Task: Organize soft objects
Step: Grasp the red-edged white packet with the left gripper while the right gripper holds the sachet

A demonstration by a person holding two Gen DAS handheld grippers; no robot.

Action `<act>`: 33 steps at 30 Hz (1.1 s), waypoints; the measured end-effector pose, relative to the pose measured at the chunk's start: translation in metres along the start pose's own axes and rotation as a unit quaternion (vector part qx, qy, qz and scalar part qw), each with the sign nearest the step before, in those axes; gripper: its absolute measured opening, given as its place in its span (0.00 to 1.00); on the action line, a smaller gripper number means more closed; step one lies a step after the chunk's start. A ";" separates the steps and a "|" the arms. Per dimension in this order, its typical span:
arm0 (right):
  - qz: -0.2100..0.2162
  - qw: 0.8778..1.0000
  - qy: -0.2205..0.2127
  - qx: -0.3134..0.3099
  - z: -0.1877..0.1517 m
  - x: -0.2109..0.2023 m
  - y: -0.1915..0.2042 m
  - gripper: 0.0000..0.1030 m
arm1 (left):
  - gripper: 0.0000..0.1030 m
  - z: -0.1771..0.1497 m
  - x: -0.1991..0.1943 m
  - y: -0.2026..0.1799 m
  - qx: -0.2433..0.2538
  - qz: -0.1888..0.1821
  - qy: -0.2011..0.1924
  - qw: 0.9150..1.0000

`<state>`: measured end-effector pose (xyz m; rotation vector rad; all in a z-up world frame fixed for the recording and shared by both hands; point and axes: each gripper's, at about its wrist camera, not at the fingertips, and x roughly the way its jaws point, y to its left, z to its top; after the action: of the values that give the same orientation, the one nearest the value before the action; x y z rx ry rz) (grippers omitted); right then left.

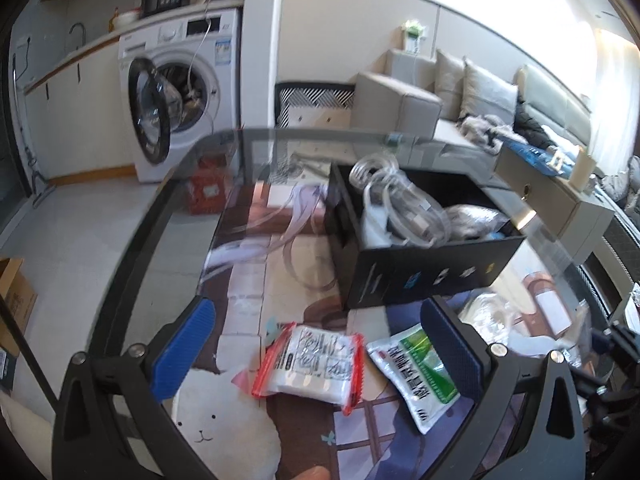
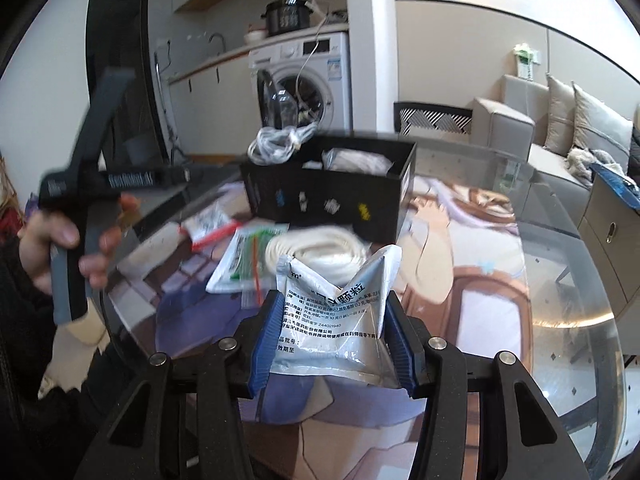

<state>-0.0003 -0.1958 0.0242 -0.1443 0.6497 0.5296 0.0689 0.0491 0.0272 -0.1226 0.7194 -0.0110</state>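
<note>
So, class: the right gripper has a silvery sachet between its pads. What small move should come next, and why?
Probably carry the silvery sachet, pinched and buckled in the right gripper, forward over the open black box, since other soft items already lie inside.

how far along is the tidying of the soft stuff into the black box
Partly done. The black box already holds coiled clear tubing and a few bagged items. In hand: the right gripper is shut on a silver sachet, crumpled between its pads. Left on the table: a red-edged packet, a green-and-white sachet and a white cord coil. The left gripper is open and empty.
</note>
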 end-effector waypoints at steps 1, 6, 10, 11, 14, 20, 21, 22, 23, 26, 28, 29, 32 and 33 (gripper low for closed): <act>-0.001 1.000 -0.005 0.001 0.002 0.000 0.000 0.48 | 1.00 -0.001 0.004 0.002 -0.004 -0.001 0.006 1.000; -0.006 1.000 -0.022 0.011 0.009 -0.001 -0.003 0.48 | 1.00 -0.008 0.022 0.007 -0.012 0.010 0.038 0.999; -0.007 1.000 -0.026 0.015 0.013 0.000 -0.006 0.48 | 1.00 -0.016 0.033 0.013 -0.020 0.015 0.064 0.998; -0.007 1.000 -0.026 0.015 0.013 0.002 -0.007 0.48 | 1.00 -0.018 0.035 0.013 -0.020 0.016 0.068 0.997; -0.006 1.000 -0.025 0.016 0.012 0.003 -0.007 0.48 | 1.00 -0.023 0.039 0.012 -0.019 0.017 0.082 0.996; -0.004 1.000 -0.024 0.016 0.014 0.006 -0.007 0.48 | 1.00 -0.027 0.041 0.007 -0.012 0.020 0.090 0.996; -0.005 1.000 -0.024 0.016 0.013 0.006 -0.007 0.48 | 1.00 -0.027 0.042 0.008 -0.014 0.020 0.094 0.995; -0.005 1.000 -0.024 0.016 0.013 0.006 -0.007 0.48 | 1.00 -0.027 0.043 0.010 -0.019 0.021 0.103 0.994; -0.005 1.000 -0.023 0.016 0.013 0.006 -0.006 0.48 | 1.00 -0.027 0.043 0.011 -0.022 0.023 0.104 0.994; -0.005 1.000 -0.020 0.011 0.015 0.010 -0.003 0.48 | 1.00 -0.025 0.042 0.014 -0.031 0.023 0.106 0.994; -0.003 1.000 -0.020 0.011 0.016 0.012 -0.003 0.48 | 0.98 -0.025 0.042 0.014 -0.027 0.022 0.108 0.994; -0.002 1.000 -0.020 0.011 0.016 0.012 -0.003 0.48 | 0.97 -0.026 0.041 0.014 -0.025 0.020 0.106 0.994; -0.001 1.000 -0.023 0.007 0.019 0.014 0.000 0.48 | 0.81 -0.026 0.039 0.015 -0.022 0.021 0.096 0.995; -0.001 1.000 -0.024 0.006 0.019 0.014 0.000 0.48 | 0.76 -0.025 0.037 0.015 -0.022 0.019 0.089 0.996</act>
<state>0.0186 -0.1843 0.0307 -0.1209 0.6065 0.5247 0.0792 0.0594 -0.0176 -0.1524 0.9010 0.0305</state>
